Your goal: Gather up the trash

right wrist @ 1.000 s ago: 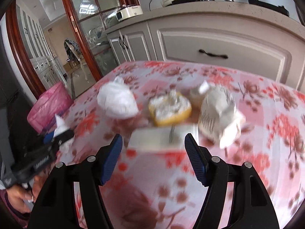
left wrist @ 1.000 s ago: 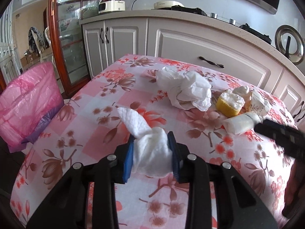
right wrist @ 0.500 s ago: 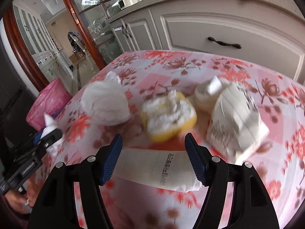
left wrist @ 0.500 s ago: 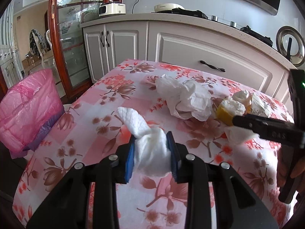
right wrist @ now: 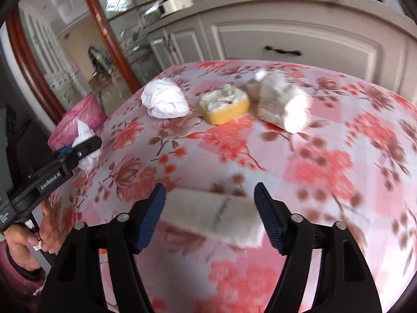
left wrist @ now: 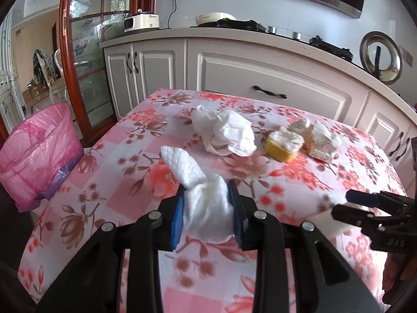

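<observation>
Left fingers (left wrist: 206, 208): pinching a white tissue (left wrist: 202, 195); its lower end is hidden between the blue pads, and one tail sticks up and forward.
Right fingers (right wrist: 209, 216): spread, one either side of a white packet (right wrist: 211, 216) with dark print; blurred, so I cannot tell whether the pads touch it or whether it rests on the bench (right wrist: 325, 182).
Right fingers, from the left wrist: only a dark edge-on shape (left wrist: 375, 208) at the bench's right edge; the spread cannot be read there and the packet is a pale blur.
Left fingers, from the right wrist: seen side-on at the bench's left edge, tissue poking out.
Remaining trash: a crumpled wad (left wrist: 226, 134), a yellow tub (left wrist: 282, 146) and a wrapper (left wrist: 323, 143) lie near the bench's far edge; the wrapper's print is unreadable.
Pink bag (left wrist: 36, 151): beyond the bench's left edge, cut off by the frame; mostly hidden in the right wrist view.
</observation>
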Demonstrator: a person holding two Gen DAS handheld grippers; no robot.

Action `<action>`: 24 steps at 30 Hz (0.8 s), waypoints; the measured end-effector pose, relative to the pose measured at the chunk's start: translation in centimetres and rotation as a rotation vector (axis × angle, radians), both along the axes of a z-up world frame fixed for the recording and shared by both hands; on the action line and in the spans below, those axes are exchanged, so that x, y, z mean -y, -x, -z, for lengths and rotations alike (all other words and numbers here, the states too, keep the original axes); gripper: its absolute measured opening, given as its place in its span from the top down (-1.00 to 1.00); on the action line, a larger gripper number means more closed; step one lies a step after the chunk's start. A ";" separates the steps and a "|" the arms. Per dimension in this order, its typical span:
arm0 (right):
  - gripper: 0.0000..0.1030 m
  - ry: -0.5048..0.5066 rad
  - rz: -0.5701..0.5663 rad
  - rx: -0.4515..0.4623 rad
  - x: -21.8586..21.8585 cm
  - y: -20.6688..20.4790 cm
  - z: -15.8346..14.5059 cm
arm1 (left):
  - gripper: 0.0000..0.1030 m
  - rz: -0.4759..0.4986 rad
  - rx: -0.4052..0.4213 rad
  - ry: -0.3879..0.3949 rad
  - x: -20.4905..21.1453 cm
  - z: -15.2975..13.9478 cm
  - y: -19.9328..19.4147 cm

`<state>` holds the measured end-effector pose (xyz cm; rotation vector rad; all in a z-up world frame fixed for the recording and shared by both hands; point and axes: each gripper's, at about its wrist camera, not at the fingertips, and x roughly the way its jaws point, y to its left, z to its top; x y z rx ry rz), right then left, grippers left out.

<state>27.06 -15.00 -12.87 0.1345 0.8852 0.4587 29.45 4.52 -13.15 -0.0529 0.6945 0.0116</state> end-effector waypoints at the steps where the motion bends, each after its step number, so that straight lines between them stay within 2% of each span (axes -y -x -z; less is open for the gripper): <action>1: -0.34 -0.012 0.019 0.004 0.5 0.8 -0.3 | 0.41 0.007 -0.002 0.005 0.2 0.0 0.4; 7: -0.35 -0.044 0.056 -0.013 1.6 4.5 -0.5 | 0.41 0.048 0.015 0.016 1.2 -0.5 2.3; 13: -0.34 -0.058 0.053 -0.053 0.0 4.8 1.2 | 0.41 0.074 0.039 0.012 1.3 -1.2 4.0; 17: -0.34 -0.046 0.058 -0.063 -0.9 3.1 1.8 | 0.41 0.046 0.040 0.013 0.0 -1.2 4.4; 24: -0.34 -0.027 0.059 -0.072 -2.2 -2.8 1.8 | 0.41 -0.014 0.009 0.035 -2.5 -0.4 2.9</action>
